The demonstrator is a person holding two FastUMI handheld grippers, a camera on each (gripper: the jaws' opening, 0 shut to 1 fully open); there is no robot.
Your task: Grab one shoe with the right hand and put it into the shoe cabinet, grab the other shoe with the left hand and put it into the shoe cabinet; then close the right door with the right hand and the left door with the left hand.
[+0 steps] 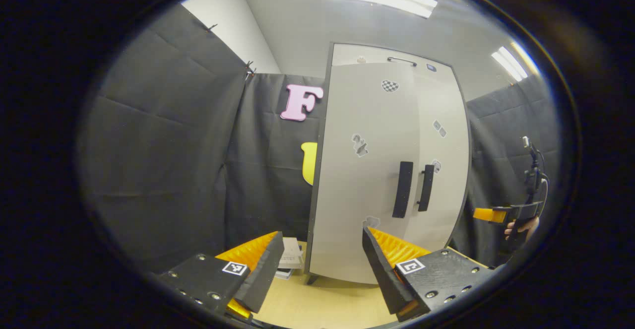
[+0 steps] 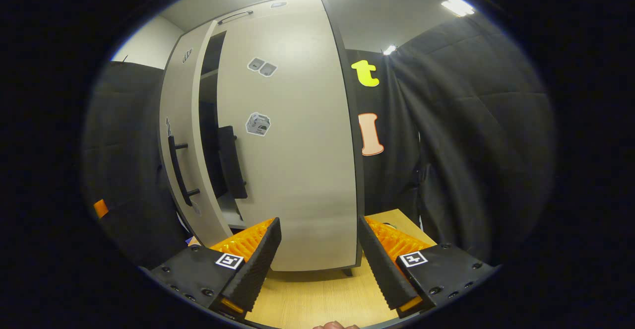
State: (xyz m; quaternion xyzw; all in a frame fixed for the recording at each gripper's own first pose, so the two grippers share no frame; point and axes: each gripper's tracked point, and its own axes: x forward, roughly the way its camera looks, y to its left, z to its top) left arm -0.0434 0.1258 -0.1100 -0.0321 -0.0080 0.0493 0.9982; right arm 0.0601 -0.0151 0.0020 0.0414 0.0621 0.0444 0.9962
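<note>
The left hand-held gripper hangs with its fingers spread wide and nothing between them, pointing at the tall light-grey shoe cabinet with dark edging, which stands straight ahead of it on a pale wooden floor. In the left gripper view the cabinet's left door faces this gripper and looks nearly flush with the right door; two black vertical bar handles sit side by side just above the gripper's right finger. Small stickers dot both doors. Beyond the left finger, low beside the cabinet's foot, lies a small stack of white papers or boxes. Far off to the right of this gripper, past the cabinet's edge, a hand holds the other hand-held gripper in front of the black cloth.

The right hand-held gripper is likewise wide open and empty, aimed at the cabinet's right door, which fills the space directly ahead of its fingers. In the right gripper view the left door stands ajar, to the left of this gripper, with a dark gap between the two doors through which interior shelves show. The shoes cannot be made out in that gap; it is too dark to tell what lies inside. A black bar handle sticks out from the left door.
</note>
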